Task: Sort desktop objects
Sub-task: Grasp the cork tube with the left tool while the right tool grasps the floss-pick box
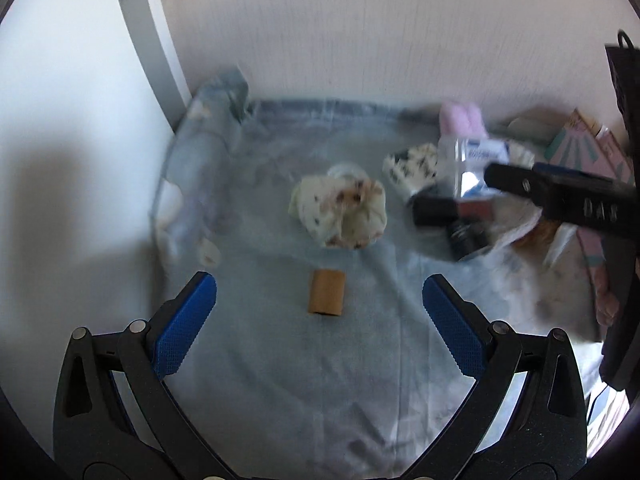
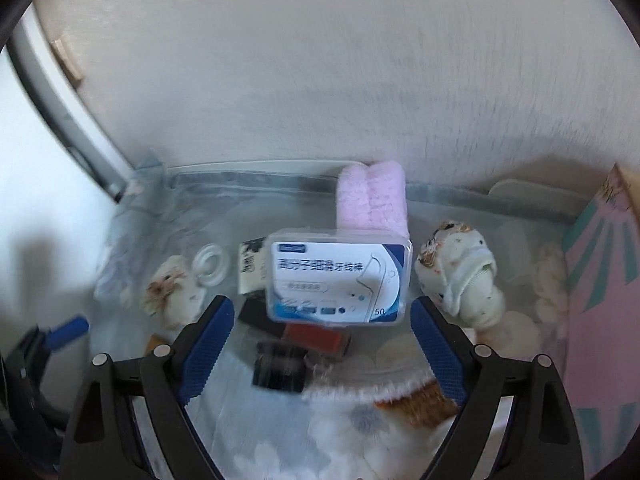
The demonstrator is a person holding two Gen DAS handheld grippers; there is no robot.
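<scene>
Two tongs in frame, both spread wide, nothing gripped. Landmark: pale blue cloth [image 1: 320, 380] covering the tabletop. Left tongs [image 1: 320, 312] hang over the cloth's near-middle, a brown cardboard tube [image 1: 327, 293] lying flat on the cloth between the blue pads, no contact. Right tongs [image 2: 322, 340] sit over the cloth's right-hand pile, jaws wide, pointing at a clear floss-pick box [image 2: 340, 280]; pads apart from it. Rolled spotted sock [image 1: 340, 216] lies mid-cloth, beyond the tube. Only the right view shows: pink folded towel [image 2: 372, 196] at the cloth's back edge, second rolled sock [image 2: 460, 276] right of the box, clear ring [image 2: 210, 264] left of it, black binder clip [image 2: 280, 364] below it. Only the left view shows the tube clearly.
</scene>
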